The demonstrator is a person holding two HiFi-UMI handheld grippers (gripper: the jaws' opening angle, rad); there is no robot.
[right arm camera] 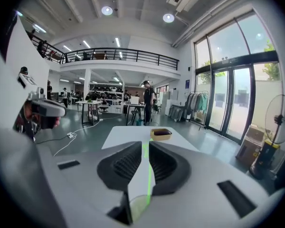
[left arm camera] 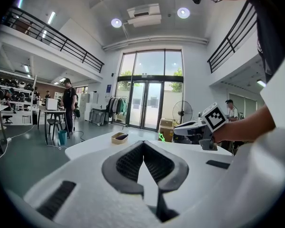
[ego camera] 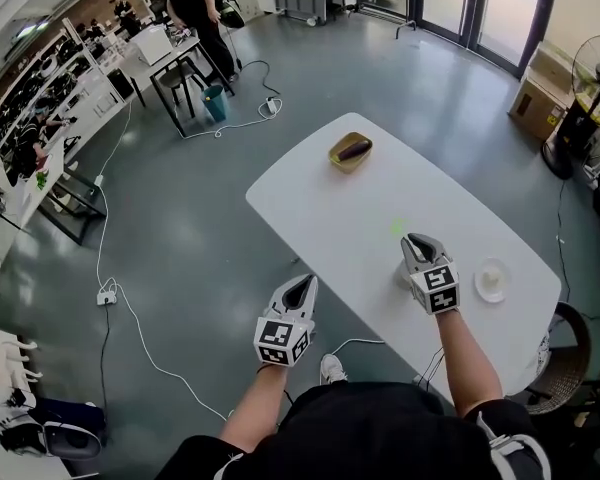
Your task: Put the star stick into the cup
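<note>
Nearest the person, the left gripper [ego camera: 300,288] hangs at the near edge of the white tabletop [ego camera: 330,218], and its own view shows the fingers [left arm camera: 128,163] meeting at the tips with nothing between them, only bare tabletop showing through the gap behind the tips. A little further out and to that gripper's right, the right gripper [ego camera: 420,240] is over the tabletop; its fingers [right arm camera: 126,165] are drawn narrow on the star stick [right arm camera: 146,175], whose thin green shaft runs up the slit between them and out past the tips. The green star head [ego camera: 398,228] shows just ahead of those fingertips in the head view, and the left gripper view catches it too, poking out in front of the right gripper. So the pick-up looks done and the carry to the cup is the step in hand. A small white round vessel [ego camera: 479,274], probably the cup, sits to the right of the right fingers and slightly behind their tips, apart from them. The next move would call for swinging the right fingers toward it, tipping the stick upright above the mouth and only then easing the grip. Well beyond both sets of fingers, a wooden bowl [ego camera: 333,154] with a dark eggplant [ego camera: 355,150] rests near the far end of the tabletop
</note>
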